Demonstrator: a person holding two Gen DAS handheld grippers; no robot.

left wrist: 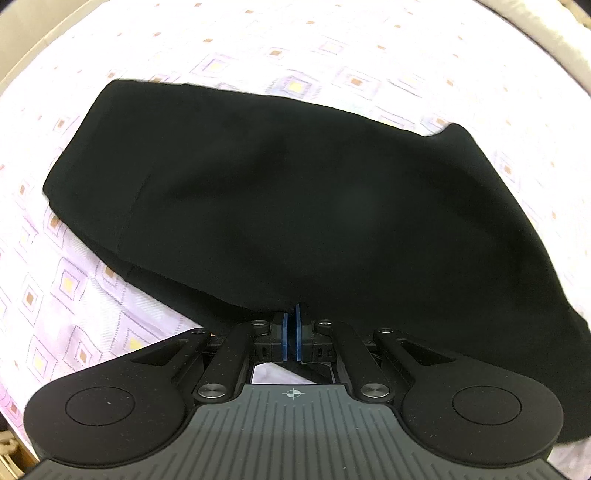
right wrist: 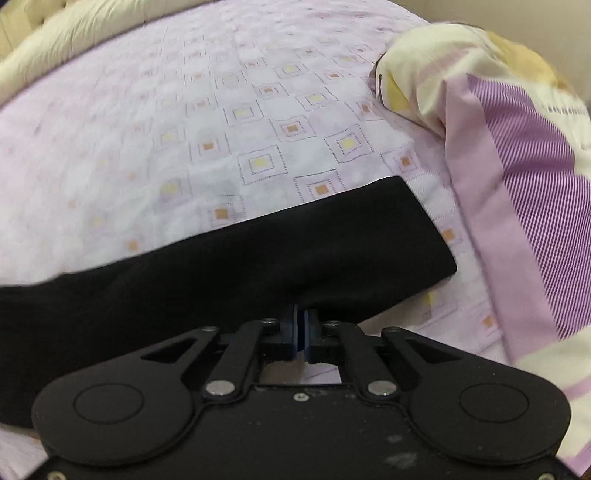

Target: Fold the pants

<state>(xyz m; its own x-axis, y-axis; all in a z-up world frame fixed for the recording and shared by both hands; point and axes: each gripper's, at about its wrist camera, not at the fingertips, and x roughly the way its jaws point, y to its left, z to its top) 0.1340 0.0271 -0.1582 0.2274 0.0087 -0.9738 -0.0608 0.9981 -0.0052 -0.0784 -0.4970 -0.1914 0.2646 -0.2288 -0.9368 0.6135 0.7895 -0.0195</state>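
A: Where are the pants [left wrist: 288, 206]?

B: On the bed, spread across a pale lilac sheet [left wrist: 332, 66] printed with small squares in yellow and orange. They are black and lie in a broad folded mass. In the left wrist view they fill the middle, with a seam line running down the left part and a lower layer peeking out beneath the near left edge.

A: And the left gripper [left wrist: 291, 325]?

B: Its blue pads are pressed almost together at the near edge of the black cloth. The tips sit right on that edge, so it looks pinched on the pants, though how much cloth lies between the pads I cannot tell.

A: The right gripper [right wrist: 300, 321]?

B: Same story. Its jaws are drawn close, only a thin slit between them, and the tips meet the near edge of the pants, where the cloth bunches into a small dip. That reads as a grip on the fabric.

A: What does the right view show of the pants?

B: A long black band running from the left edge toward the right, ending in a squared-off end near a pillow [right wrist: 509, 155]. The pillow is cream and lilac with a purple striped panel; the cloth end lies just beside it, not touching.

A: Anything else?

B: A cream padded edge [right wrist: 74, 33] curves along the far side of the bed.
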